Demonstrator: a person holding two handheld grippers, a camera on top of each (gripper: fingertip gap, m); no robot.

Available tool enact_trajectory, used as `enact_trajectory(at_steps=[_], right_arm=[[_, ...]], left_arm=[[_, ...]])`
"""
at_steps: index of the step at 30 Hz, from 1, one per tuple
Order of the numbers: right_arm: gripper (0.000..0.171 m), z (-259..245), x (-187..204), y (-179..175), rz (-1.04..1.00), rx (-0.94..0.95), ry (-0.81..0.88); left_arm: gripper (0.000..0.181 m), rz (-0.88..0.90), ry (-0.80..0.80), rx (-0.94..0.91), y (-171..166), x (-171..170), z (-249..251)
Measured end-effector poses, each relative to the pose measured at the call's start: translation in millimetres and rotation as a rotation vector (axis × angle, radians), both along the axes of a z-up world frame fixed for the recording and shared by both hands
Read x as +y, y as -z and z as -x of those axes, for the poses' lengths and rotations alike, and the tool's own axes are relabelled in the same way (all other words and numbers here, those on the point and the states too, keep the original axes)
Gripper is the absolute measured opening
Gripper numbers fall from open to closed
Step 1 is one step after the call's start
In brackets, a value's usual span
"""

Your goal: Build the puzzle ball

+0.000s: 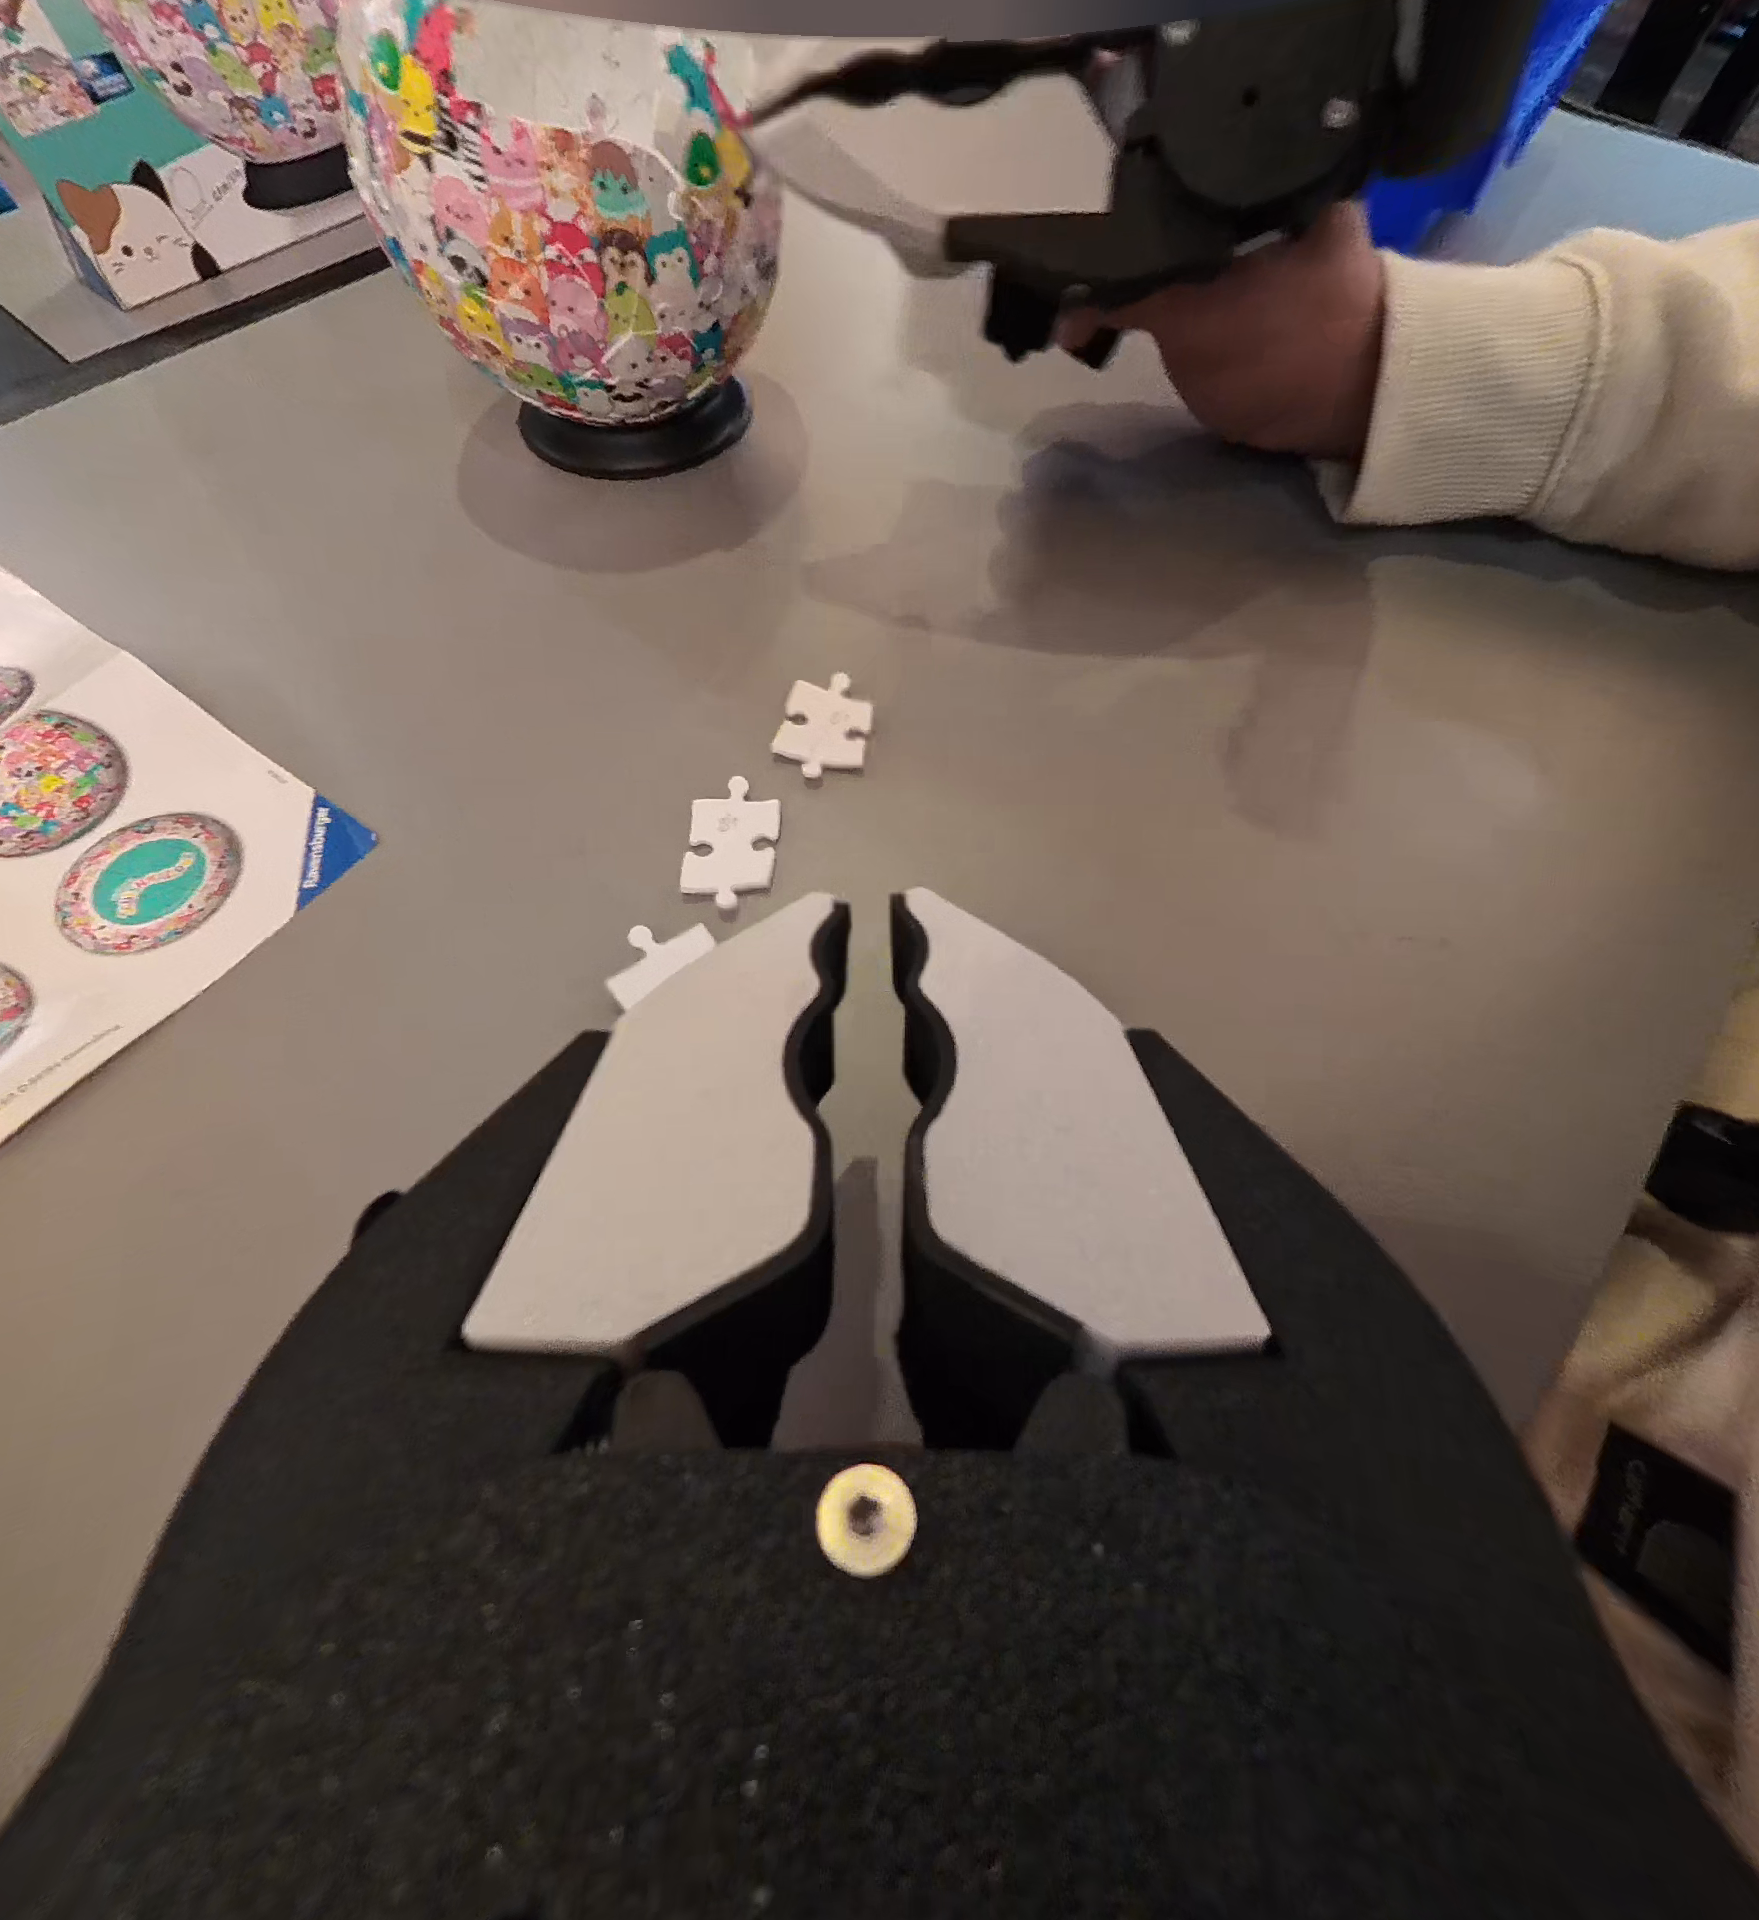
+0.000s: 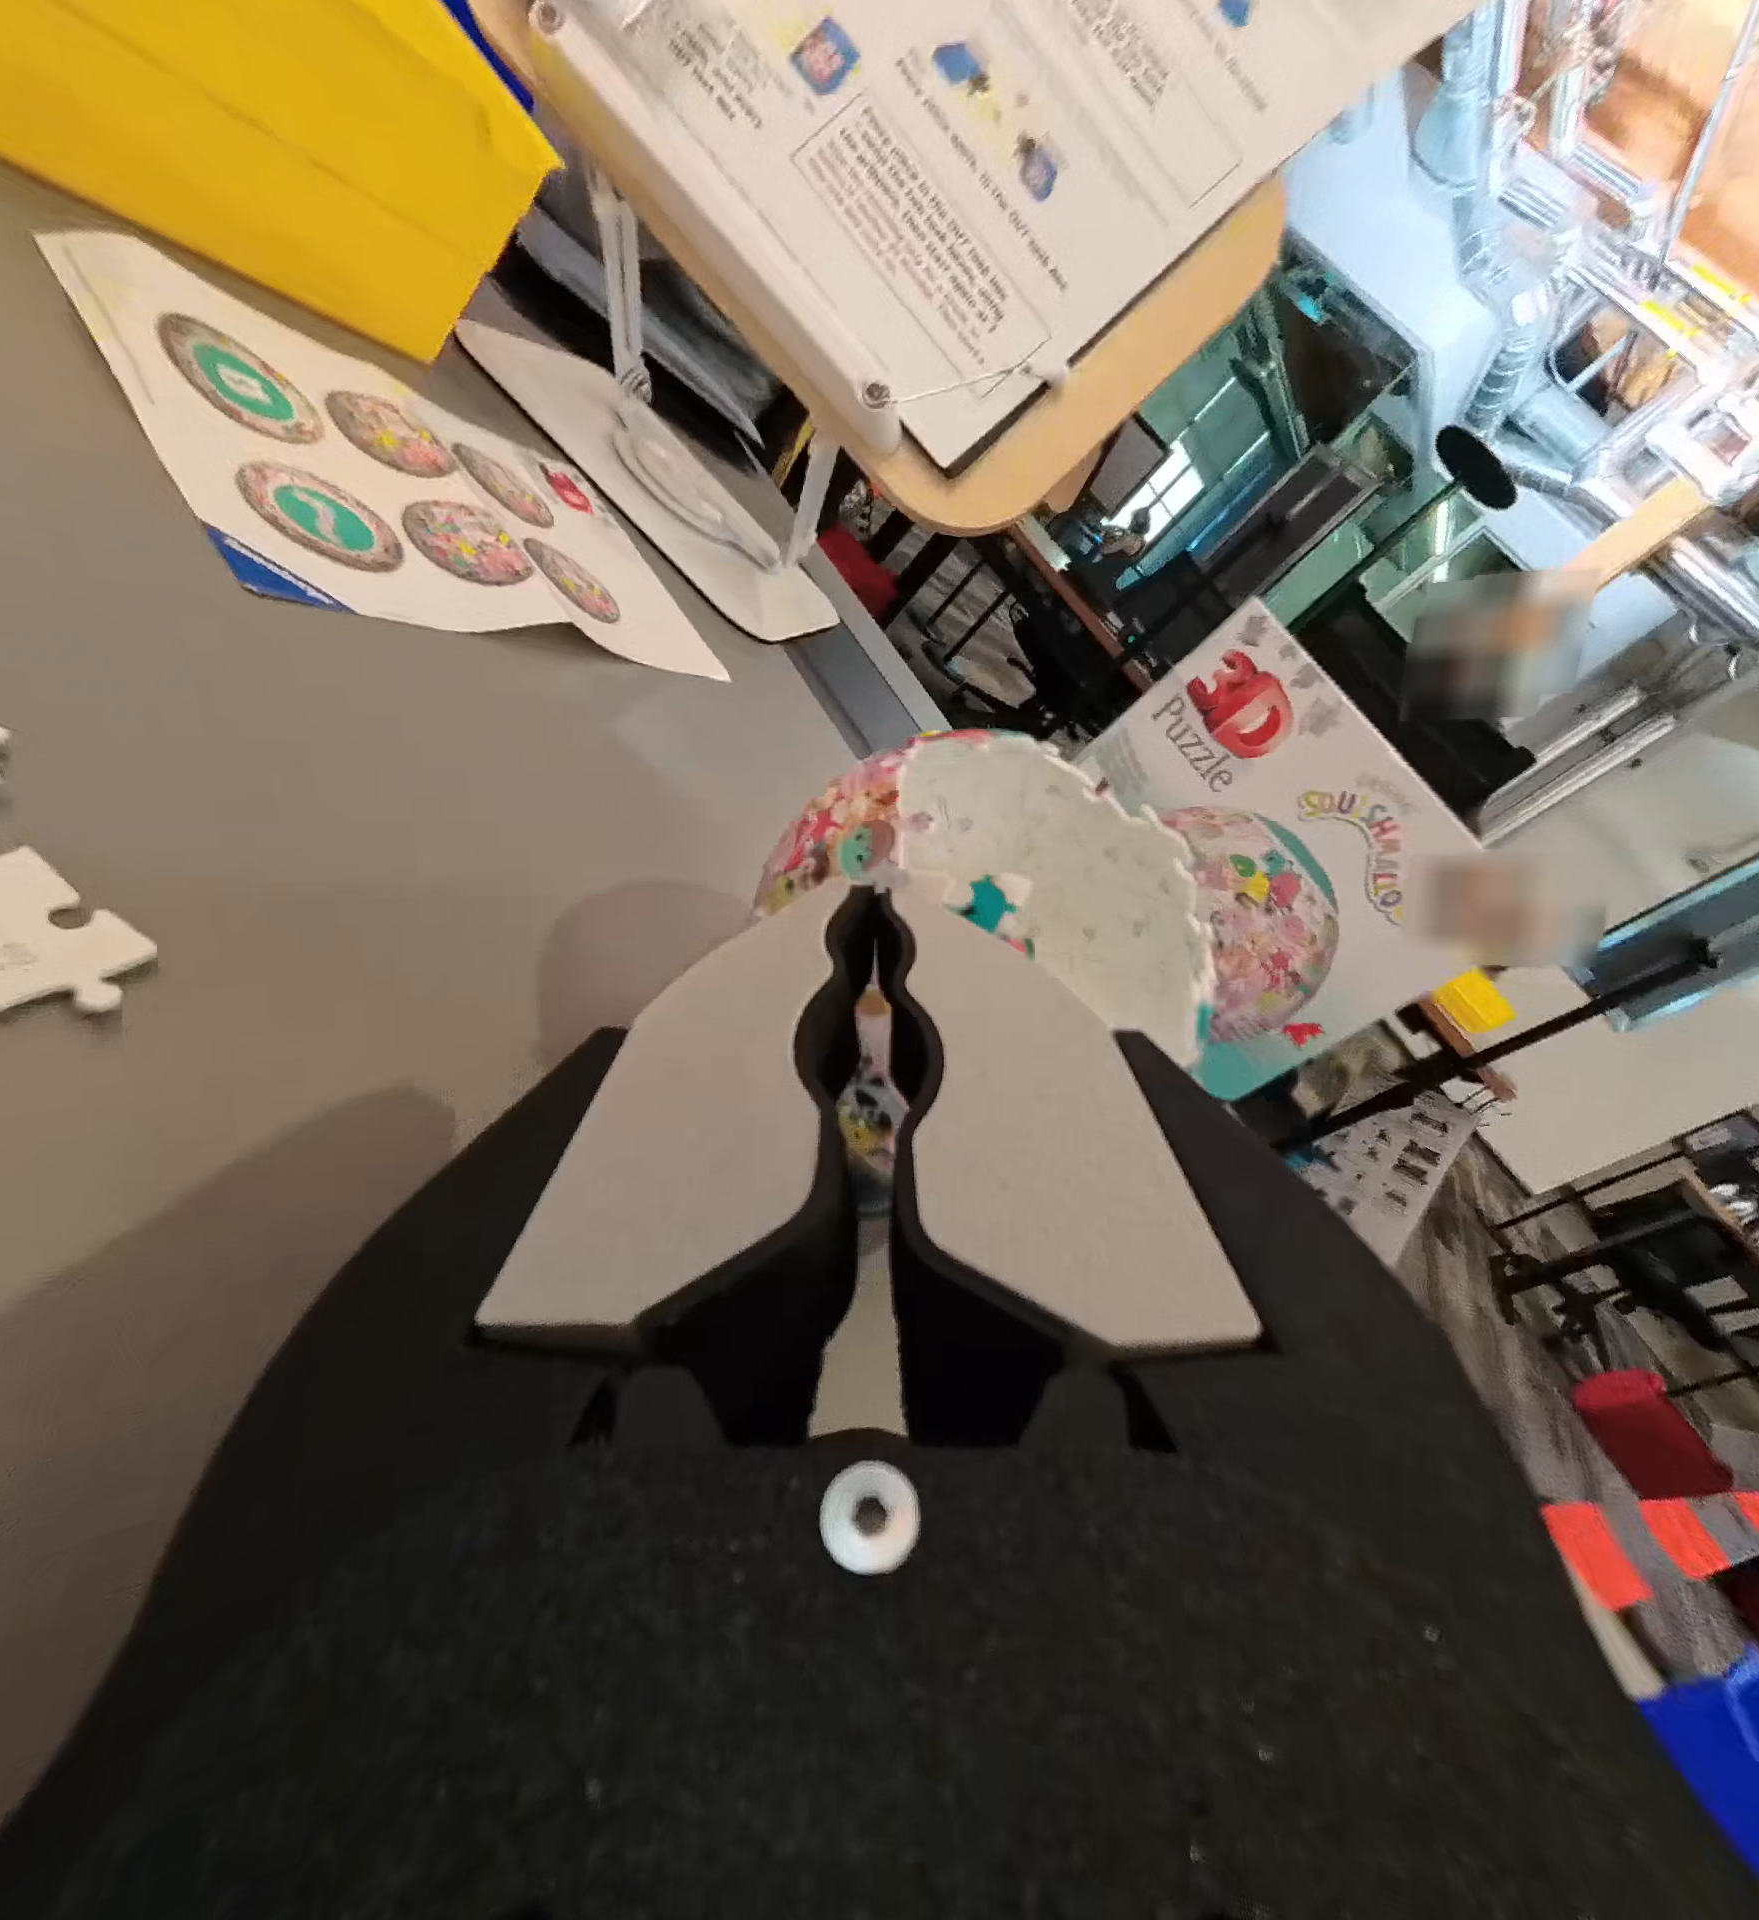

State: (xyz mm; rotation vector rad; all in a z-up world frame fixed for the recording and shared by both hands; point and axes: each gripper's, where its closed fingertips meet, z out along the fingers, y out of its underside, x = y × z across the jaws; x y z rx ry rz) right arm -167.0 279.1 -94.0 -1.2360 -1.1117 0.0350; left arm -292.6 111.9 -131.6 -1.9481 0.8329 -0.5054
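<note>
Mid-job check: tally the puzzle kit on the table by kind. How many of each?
Loose pieces: 3 (white side up, one partly hidden by a finger)
Ball: 1 (unfinished)
Stand: 1
Sheet: 1
Box: 1
Total: 7

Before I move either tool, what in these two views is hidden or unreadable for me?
- Left wrist view: the third loose piece is partly hidden under the left tool.
- Left wrist view: the puzzle ball is cut off by the top edge; the right tool's tips are blurred.
- Right wrist view: what the right tool pinches is a sliver between its fingers; the seat on the ball is covered.
- Loose pieces lie white side up; their pictures are unseen.
</note>
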Motion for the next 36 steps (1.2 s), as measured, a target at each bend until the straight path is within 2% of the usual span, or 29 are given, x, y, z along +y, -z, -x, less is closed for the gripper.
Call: enact_trajectory(at_steps=[1,3,4,5,7,9,11,13,18,25,34,36], right_arm=[[0.0,-7.8,-3.4,0.8,0.041,0.026,-0.005],[0.0,-30.2,-2.2,23.0,0.246,-0.039,0.023],[0.005,-44.3,-2.5,40.9,0.373,-0.125,0.033],[0.019,-60.2,-1.0,53.1,0.463,-0.178,0.055],[0.03,-72.9,-0.9,71.4,0.655,-0.158,-0.006],[0.086,-74.3,13.3,84.9,0.834,-0.081,-0.02],[0.09,-67.9,22.4,89.6,0.954,-0.069,-0.086],[0.106,-58.3,29.7,84.5,0.994,-0.044,-0.171],[0.108,-31.9,38.0,76.6,1.017,-0.032,-0.305],[0.111,-24.3,40.7,93.9,1.065,-0.131,-0.261],[0.107,-26.1,26.1,90.3,1.088,-0.097,-0.278],[0.104,-26.0,19.6,90.5,1.085,-0.1,-0.277]], left_arm=[[0.011,0.007,-0.015,-0.023,-1.5,6.5,-1.8],[0.033,0.067,-0.031,-0.052,-0.5,25.3,-10.9],[0.048,0.121,-0.039,-0.033,5.4,37.9,-16.0],[0.066,0.17,-0.022,-0.01,11.4,50.3,-24.1],[0.083,0.234,0.038,0.007,22.7,75.5,-46.0],[0.103,0.275,0.075,0.02,34.7,102.3,-66.7],[0.098,0.212,0.055,0.071,44.4,141.5,-73.1],[0.095,0.191,0.049,0.118,51.0,172.4,-77.6],[0.096,0.235,0.154,0.072,42.7,198.8,-99.2],[0.097,0.279,0.219,0.101,52.5,202.6,-113.5],[0.098,0.29,0.28,0.099,53.4,180.7,-123.5],[0.091,0.292,0.303,0.096,53.4,172.0,-128.5]])
